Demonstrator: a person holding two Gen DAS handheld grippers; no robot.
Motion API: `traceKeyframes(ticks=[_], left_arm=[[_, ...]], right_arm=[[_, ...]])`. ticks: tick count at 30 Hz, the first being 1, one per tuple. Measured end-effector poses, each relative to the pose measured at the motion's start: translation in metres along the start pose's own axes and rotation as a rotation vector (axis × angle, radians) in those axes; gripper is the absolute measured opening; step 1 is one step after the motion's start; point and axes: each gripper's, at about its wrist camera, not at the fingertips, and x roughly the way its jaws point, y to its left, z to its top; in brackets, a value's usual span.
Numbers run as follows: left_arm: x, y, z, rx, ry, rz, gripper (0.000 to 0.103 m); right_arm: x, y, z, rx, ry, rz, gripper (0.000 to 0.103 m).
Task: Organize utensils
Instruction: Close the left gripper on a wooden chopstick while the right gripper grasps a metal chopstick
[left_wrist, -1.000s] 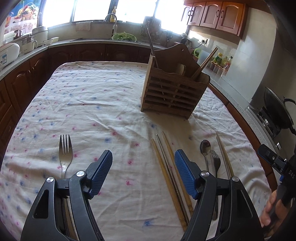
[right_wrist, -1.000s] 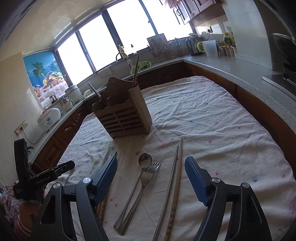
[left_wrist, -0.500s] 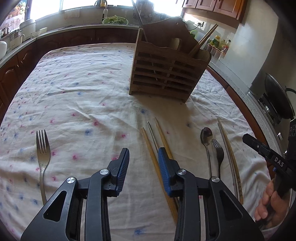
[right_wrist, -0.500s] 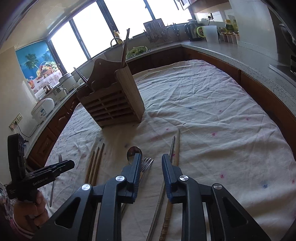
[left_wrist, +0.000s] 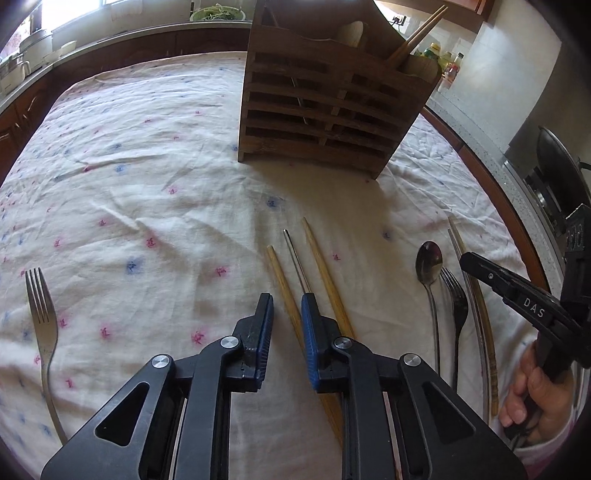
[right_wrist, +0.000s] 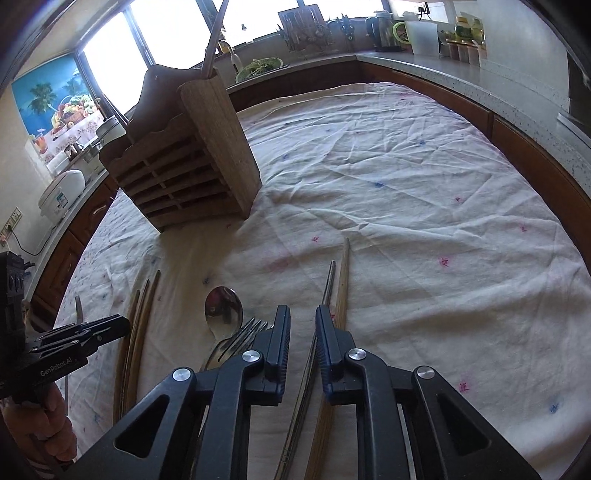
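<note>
Below, both the left claw (left_wrist: 287, 306) and right claw (right_wrist: 302, 326), narrowly parted, straddle chopsticks (left_wrist: 325, 266) pointing toward the holder (left_wrist: 325, 107).

A table draped in a wrinkled white cloth (left_wrist: 147, 155) dotted with pink and blue carries a slatted wooden utensil holder (left_wrist: 325, 122), three chopsticks (left_wrist: 295, 273), a lone fork (left_wrist: 42, 325), and a spoon (left_wrist: 430, 280) beside a second fork (left_wrist: 456, 302) and two more chopsticks (right_wrist: 338, 291).

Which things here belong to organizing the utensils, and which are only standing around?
For the job: wooden holder, three chopsticks, lone fork, spoon, dark fork.
Only around: kettle, rice cooker, salad bowl.
</note>
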Motion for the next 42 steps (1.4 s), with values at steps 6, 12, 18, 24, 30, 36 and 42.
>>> traceKeyframes(ticks=[6, 12, 18, 24, 30, 36, 42], left_arm=[[0.007, -0.002, 0.011, 0.027, 0.018, 0.008, 0.012], [0.012, -0.001, 0.019, 0.046, 0.044, -0.005, 0.012], [0.013, -0.007, 0.017, 0.088, 0.026, 0.026, 0.010], [0.012, -0.014, 0.015, 0.133, 0.013, 0.052, 0.006], [-0.007, -0.011, 0.008, 0.103, -0.009, 0.005, 0.004], [-0.049, -0.009, 0.005, 0.092, -0.081, -0.046, 0.004], [-0.093, -0.009, 0.009, 0.088, -0.169, -0.086, 0.004]], right_arm=[[0.012, -0.001, 0.007, -0.010, 0.024, -0.006, 0.011], [0.020, 0.004, 0.016, -0.034, 0.038, -0.019, 0.011], [0.026, 0.012, 0.018, -0.083, 0.042, -0.049, 0.012], [0.024, 0.010, 0.018, -0.067, 0.033, -0.028, 0.005], [0.001, 0.015, 0.015, -0.046, -0.001, 0.031, 0.005], [-0.034, 0.021, 0.019, -0.037, -0.068, 0.067, 0.004], [-0.072, 0.030, 0.023, -0.035, -0.144, 0.102, 0.004]])
